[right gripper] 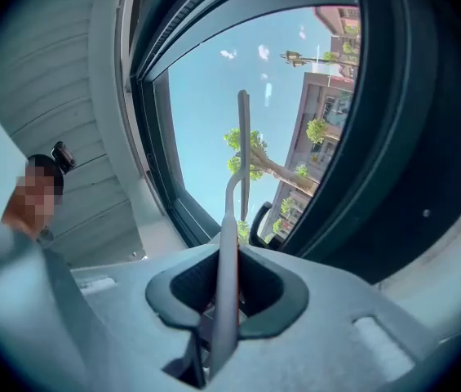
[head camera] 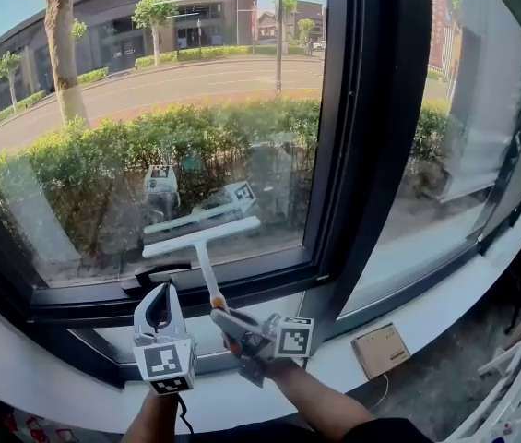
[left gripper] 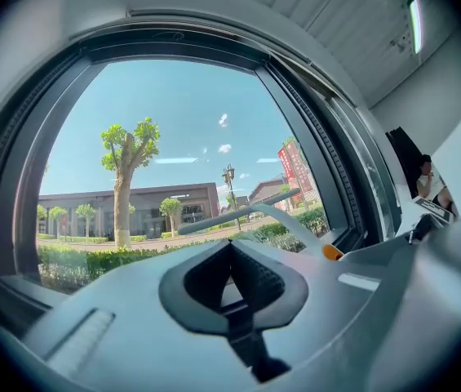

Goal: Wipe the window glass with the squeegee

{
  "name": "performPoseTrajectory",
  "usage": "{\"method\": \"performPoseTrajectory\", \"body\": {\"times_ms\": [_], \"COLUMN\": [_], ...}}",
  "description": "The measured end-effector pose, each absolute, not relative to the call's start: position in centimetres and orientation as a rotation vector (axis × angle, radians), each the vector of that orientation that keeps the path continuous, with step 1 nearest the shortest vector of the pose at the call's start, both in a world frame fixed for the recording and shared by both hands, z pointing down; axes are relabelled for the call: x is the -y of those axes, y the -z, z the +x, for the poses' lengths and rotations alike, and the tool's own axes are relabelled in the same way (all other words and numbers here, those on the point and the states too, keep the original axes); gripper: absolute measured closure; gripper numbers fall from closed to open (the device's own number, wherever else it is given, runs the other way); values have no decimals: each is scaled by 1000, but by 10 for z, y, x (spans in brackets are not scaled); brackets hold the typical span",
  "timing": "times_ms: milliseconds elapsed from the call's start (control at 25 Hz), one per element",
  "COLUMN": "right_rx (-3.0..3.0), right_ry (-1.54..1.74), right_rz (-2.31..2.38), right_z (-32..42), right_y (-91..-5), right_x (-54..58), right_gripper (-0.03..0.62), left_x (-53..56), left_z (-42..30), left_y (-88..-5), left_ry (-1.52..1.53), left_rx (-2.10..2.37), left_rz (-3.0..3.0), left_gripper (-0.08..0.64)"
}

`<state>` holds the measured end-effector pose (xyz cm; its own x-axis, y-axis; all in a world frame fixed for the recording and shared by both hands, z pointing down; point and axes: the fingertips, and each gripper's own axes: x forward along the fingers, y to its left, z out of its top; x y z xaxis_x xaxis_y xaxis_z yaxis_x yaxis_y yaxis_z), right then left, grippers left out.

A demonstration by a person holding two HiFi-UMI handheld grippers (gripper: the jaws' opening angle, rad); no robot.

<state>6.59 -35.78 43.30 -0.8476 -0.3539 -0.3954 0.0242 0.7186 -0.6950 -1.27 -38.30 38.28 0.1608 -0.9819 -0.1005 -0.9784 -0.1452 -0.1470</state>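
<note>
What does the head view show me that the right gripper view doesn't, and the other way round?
Only the head view: the full squeegee blade lying across the lower window glass, the left gripper off the tool to its left, and a cardboard box on the sill. Only the right gripper view: the right gripper seen along its jaws, which are shut on the squeegee handle, with the blade edge-on against the sky. Both: the squeegee, the dark window frame, and the trees and building outside.

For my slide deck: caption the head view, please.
Right gripper holds the white squeegee at the lower window glass; left gripper hangs shut and empty beside it.
</note>
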Motion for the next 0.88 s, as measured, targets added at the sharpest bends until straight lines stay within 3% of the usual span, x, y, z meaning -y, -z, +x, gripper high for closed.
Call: {"method": "performPoseTrajectory", "body": {"times_ms": [520, 880], "right_rx": [-2410, -2391], "right_ry": [1048, 854], "right_rz": [-244, -181], "right_z": [72, 107], "right_y": [-453, -379], "right_x": [351, 358], "right_gripper": [546, 546], "left_x": [385, 384], "left_z": [4, 1], "left_y": [-420, -380], "left_ry": [90, 42], "left_rx": [-2002, -1959], "left_rz": [-2317, -2211], "left_gripper": [541, 541]}}
